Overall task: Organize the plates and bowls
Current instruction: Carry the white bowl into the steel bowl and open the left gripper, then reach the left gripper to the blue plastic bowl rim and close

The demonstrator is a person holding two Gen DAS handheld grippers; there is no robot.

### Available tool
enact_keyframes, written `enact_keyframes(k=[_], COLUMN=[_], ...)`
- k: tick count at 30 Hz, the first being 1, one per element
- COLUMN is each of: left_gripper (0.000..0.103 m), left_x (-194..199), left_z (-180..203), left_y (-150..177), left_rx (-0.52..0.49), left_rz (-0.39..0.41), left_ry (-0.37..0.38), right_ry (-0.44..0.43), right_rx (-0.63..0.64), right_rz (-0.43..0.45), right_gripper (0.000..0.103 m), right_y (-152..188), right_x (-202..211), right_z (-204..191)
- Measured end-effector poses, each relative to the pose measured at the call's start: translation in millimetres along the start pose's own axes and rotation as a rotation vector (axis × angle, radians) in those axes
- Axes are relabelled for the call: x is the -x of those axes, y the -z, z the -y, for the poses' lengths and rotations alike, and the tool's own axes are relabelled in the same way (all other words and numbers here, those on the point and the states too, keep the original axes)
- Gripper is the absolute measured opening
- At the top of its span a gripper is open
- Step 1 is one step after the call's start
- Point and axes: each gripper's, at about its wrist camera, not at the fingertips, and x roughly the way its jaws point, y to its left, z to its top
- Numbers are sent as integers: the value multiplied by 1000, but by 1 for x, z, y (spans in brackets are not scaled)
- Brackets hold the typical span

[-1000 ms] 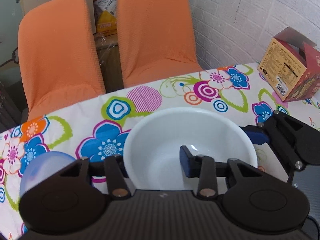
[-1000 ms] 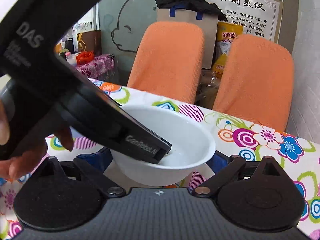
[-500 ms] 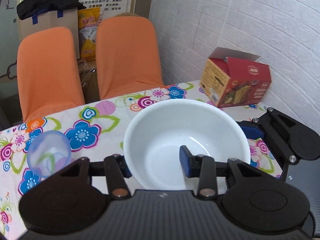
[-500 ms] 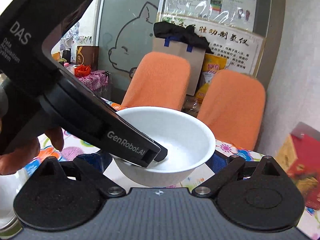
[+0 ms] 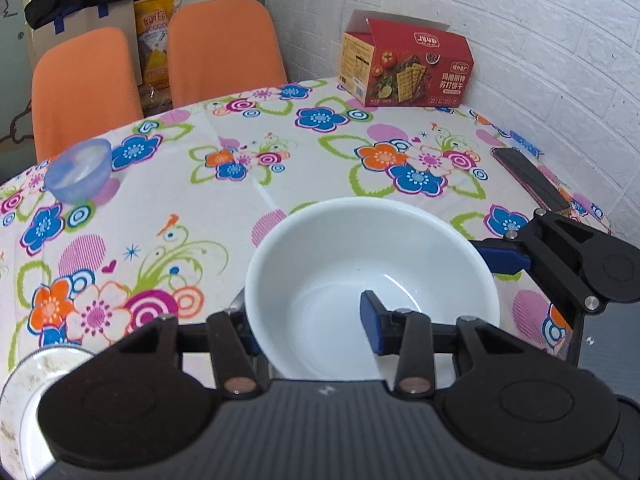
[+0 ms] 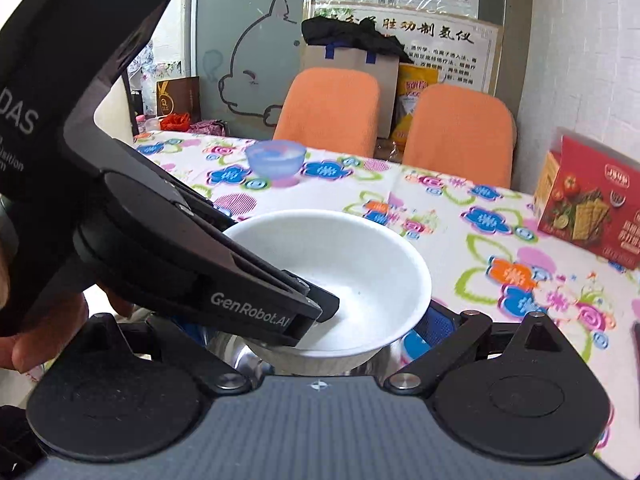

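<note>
The smooth white bowl (image 5: 372, 276) hangs above the flowered tablecloth (image 5: 280, 168) — its underside hidden — its near rim pinched by the left gripper (image 5: 308, 320). The right gripper (image 6: 320, 332) stands wide, empty, around it. A translucent blue bowl (image 5: 78, 170) sits well apart.

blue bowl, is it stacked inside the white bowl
No, the blue bowl sits alone on the tablecloth near the far edge, apart from the white bowl held by the left gripper.
</note>
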Motion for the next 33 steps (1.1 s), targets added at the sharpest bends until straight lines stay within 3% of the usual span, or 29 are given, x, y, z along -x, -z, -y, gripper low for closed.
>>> enact_keyframes(k=[3,11,18,26,33], left_gripper=[42,65,66,68,69], left_x=[-5,-7,11,53,72], left_z=[-7,-17,-26,-50,-105], left_y=[9,13,8,-4,-15], left_rx=[14,18,49,126,204], left_rz=[-6,10,37,130,153], left_ry=[-9,-28,-23,-5,-113], right_ry=[-17,49,39,25,-1], right_rx=[4,105,78,-25,-27], right_rz=[-9,-50,-58,-14,58], right_gripper=[86,87,87,87,87], right_y=[12,26,31,35,-6], right_x=[-3,-10,4,51,47], right_z=[-6,-18,-9,10,18])
